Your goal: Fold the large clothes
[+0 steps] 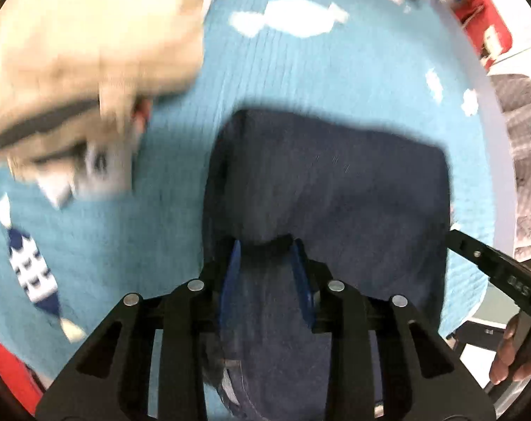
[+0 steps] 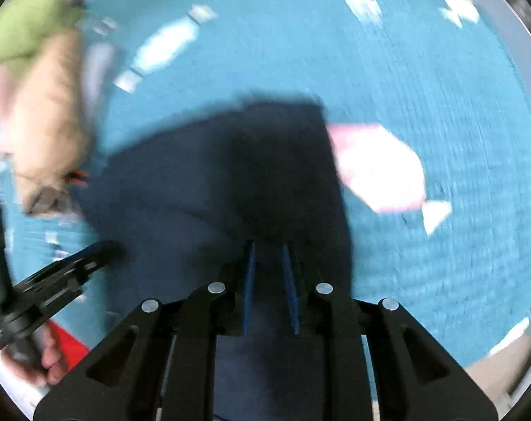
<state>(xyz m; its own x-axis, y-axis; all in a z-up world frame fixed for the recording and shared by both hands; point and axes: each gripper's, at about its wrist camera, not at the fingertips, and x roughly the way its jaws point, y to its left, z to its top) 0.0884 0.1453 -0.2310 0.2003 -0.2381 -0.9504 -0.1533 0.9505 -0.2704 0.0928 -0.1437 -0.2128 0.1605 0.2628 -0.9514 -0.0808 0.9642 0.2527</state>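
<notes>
- Dark navy denim garment (image 1: 328, 182) bunches between the left claw (image 1: 267, 245), whose narrow pads pinch it.
- Right claw (image 2: 269, 249) likewise grips cloth; the garment hangs ahead of both claws.

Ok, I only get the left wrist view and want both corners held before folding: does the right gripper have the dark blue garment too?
Observer: Yes. As far as the blur allows, the right gripper is pinched on the dark blue garment.
Operator: Anything on the cloth beside it?
Observer: A pink and white patch shows on the blue cloth, just right of the garment's edge.
Operator: And past the beige pile?
Observer: A green cloth lies beyond the beige clothing.
</notes>
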